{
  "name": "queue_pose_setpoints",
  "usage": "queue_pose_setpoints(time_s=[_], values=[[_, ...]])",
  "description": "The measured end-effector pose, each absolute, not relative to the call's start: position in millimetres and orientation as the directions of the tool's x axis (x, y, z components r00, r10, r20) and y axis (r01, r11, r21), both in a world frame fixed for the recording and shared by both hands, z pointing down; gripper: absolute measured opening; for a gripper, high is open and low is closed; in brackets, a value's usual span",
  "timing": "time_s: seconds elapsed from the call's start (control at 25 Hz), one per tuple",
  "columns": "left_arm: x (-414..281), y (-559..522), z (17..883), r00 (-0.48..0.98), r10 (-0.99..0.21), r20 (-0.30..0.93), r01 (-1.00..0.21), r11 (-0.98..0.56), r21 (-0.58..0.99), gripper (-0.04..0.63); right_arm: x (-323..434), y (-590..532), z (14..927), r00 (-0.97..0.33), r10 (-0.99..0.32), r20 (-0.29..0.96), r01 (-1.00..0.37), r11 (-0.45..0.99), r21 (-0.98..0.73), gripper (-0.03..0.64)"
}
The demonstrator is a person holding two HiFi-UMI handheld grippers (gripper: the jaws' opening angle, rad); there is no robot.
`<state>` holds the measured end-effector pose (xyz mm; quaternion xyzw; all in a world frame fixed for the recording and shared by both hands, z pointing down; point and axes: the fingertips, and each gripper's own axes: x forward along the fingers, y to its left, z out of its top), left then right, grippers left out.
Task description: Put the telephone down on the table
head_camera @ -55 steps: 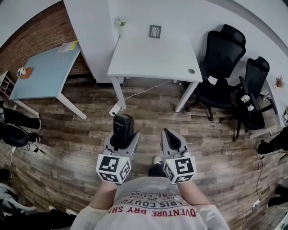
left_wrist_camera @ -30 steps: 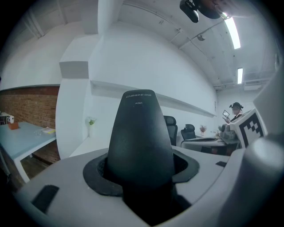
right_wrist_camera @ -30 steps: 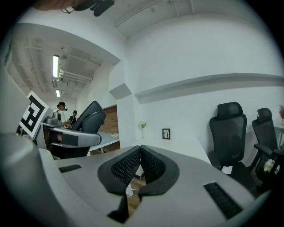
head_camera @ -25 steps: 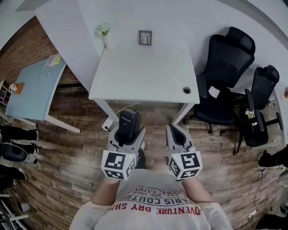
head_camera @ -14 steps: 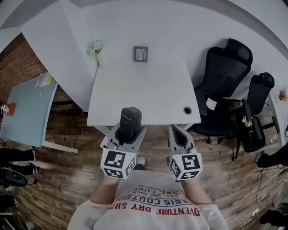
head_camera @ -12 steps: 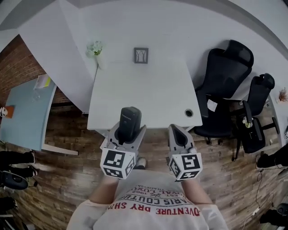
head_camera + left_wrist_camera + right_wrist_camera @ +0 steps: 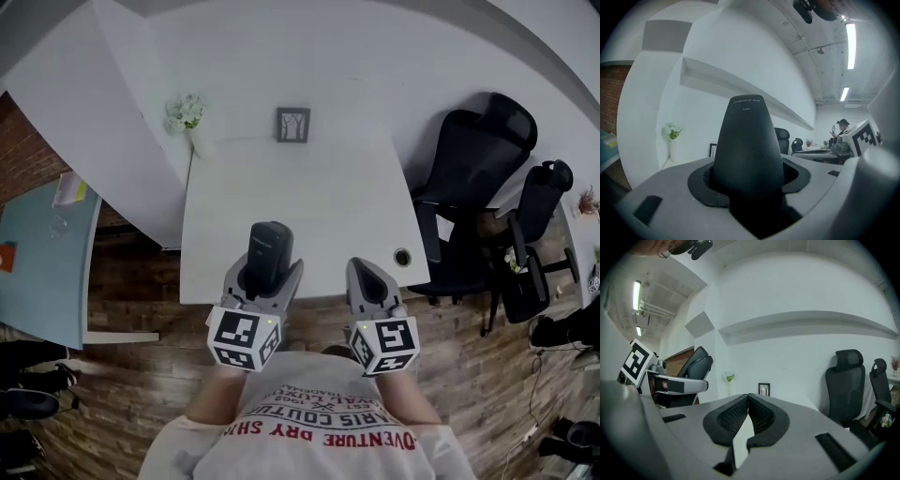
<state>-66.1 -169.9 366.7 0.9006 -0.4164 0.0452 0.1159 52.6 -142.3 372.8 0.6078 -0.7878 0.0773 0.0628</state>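
A black cordless telephone (image 7: 267, 255) stands upright between the jaws of my left gripper (image 7: 263, 277), which is shut on its lower half. In the left gripper view the telephone (image 7: 747, 150) fills the middle, wedged between the dark pads. It hangs over the near edge of the white table (image 7: 309, 202). My right gripper (image 7: 368, 286) is beside it at the table's front edge, shut with nothing in it; its pads (image 7: 733, 417) meet at the tips in the right gripper view.
A small picture frame (image 7: 292, 125) and a vase of flowers (image 7: 187, 117) stand at the table's far edge. A cable hole (image 7: 403, 256) is at its near right corner. Black office chairs (image 7: 478, 159) stand to the right, a light blue table (image 7: 42, 253) to the left.
The person has walked up to the white table. Both grippers now reach its near edge, and the left one still holds the telephone the same way.
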Motion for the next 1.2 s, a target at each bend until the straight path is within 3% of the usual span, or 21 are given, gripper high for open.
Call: queue_pose_setpoints(time_s=[0.28, 0.76, 1.2], values=[[-51.9, -216.2, 385.2, 0.632, -0.742, 0.226, -0.775, -0.604, 0.184, 0.285, 70.7, -193.6, 383.7, -0.261, -0.940, 0.218, -0.965, 0.257, -0.049, 0.025], [-24.2, -300.6, 418.2, 0.519, -0.790, 0.327, -0.855, -0.479, 0.199, 0.285, 104.7, -300.5, 411.9, -0.385, -0.881, 0.276, -0.923, 0.373, -0.097, 0.025], [-4.2, -349.3, 486.3, 0.468, -0.736, 0.488, -0.883, -0.405, 0.236, 0.285, 122.0, -354.5, 466.6, -0.444, -0.807, 0.389, -0.895, 0.417, -0.158, 0.025]])
